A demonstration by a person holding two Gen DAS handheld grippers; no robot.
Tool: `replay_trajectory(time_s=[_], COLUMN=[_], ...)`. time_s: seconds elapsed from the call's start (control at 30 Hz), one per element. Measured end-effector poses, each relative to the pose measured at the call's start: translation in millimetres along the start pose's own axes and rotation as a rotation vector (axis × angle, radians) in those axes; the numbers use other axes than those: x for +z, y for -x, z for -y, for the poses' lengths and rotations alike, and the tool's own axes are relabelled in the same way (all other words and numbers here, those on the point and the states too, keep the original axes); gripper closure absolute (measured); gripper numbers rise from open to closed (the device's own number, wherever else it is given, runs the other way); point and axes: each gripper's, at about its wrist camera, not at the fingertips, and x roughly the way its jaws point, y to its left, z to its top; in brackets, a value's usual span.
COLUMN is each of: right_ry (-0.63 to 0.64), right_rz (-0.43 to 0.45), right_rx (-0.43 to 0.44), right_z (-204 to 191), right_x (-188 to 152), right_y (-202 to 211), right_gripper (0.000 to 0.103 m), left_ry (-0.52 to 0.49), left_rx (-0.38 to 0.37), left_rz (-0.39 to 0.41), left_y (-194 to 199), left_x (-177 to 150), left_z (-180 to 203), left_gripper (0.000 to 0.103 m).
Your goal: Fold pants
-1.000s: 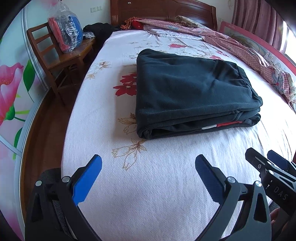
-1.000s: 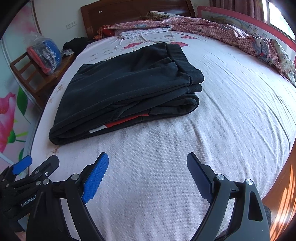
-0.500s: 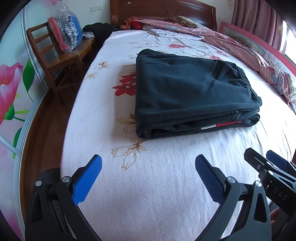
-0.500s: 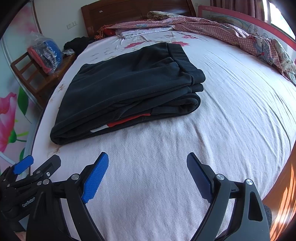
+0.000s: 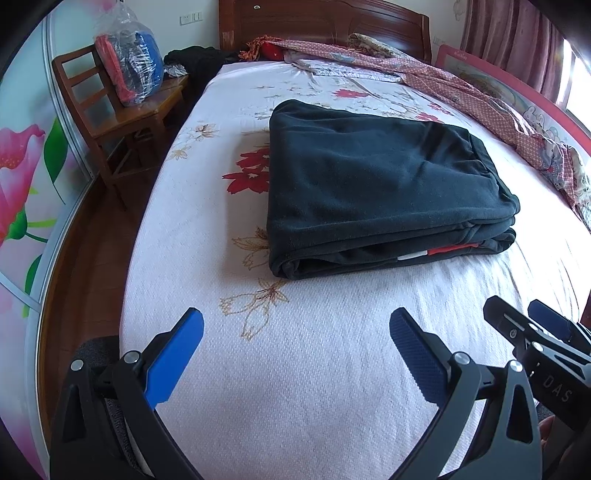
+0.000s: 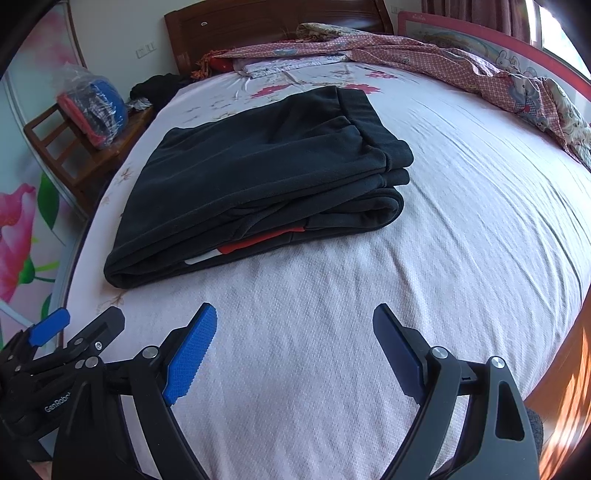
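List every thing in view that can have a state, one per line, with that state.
dark pants: folded into a flat stack, lying on the bed, not held
left gripper: open, empty, over the sheet short of the pants
right gripper: open, empty, over the sheet short of the pants
checked quilt: rumpled along the far edge
plastic bag: full, standing on the wooden chair

Home bedroom. Bed with floral sheet and wooden headboard at top; wooden chair upper left.
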Motion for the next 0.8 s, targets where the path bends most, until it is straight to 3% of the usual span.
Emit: replay_trajectory(time_s=[0.8], right_ry=[0.003], right_rz=[-0.002], right_rx=[0.012], right_z=[-2.1], right_x=[-1.1], right_y=[0.5], right_gripper=[0.017], left_ry=[0.000], left_rx=[-0.011], left_rz=[0.006], left_y=[2.6], left_x=[0.1], left_z=[0.3], left_gripper=[0.002])
